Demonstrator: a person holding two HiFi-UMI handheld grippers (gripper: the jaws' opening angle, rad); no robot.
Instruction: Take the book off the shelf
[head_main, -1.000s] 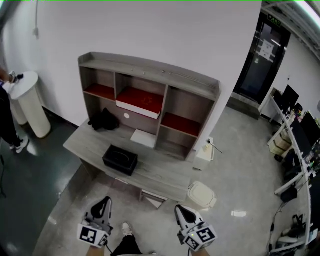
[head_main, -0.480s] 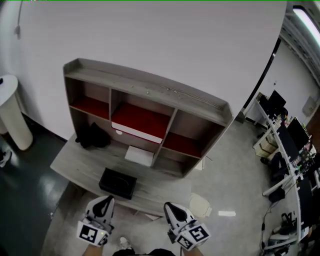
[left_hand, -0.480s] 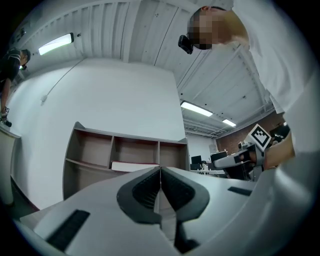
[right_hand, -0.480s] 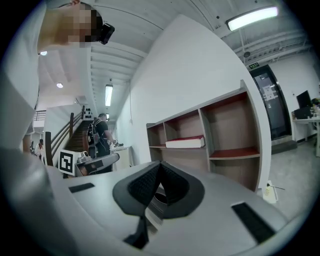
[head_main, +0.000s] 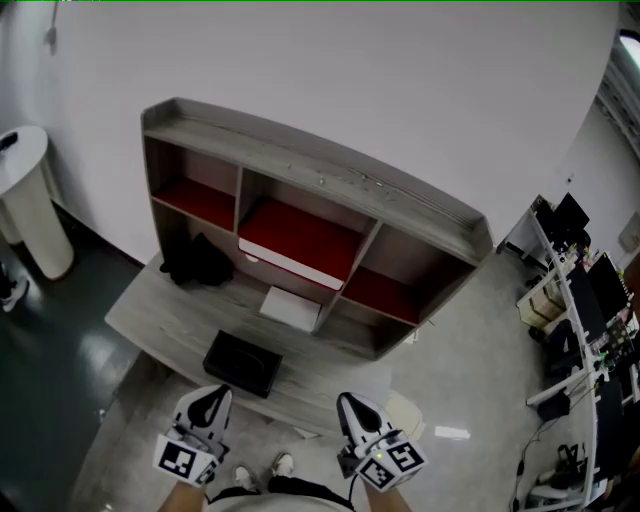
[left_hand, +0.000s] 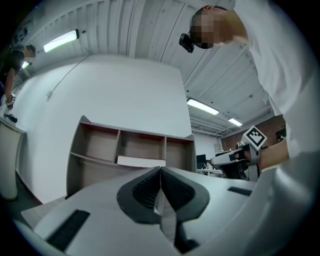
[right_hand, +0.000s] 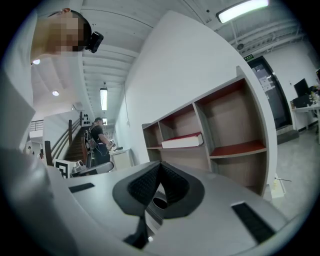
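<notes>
The left gripper (head_main: 207, 403) and right gripper (head_main: 355, 408) are held low at 6 o'clock, jaws closed on nothing. The book (head_main: 300, 240), laid flat on the shelf (head_main: 330, 185) at 12 o'clock, is judged not yet within reach.

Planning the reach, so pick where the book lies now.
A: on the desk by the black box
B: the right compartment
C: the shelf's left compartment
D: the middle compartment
D: the book lies flat in the middle compartment of the shelf, with its white page edge facing out.
</notes>
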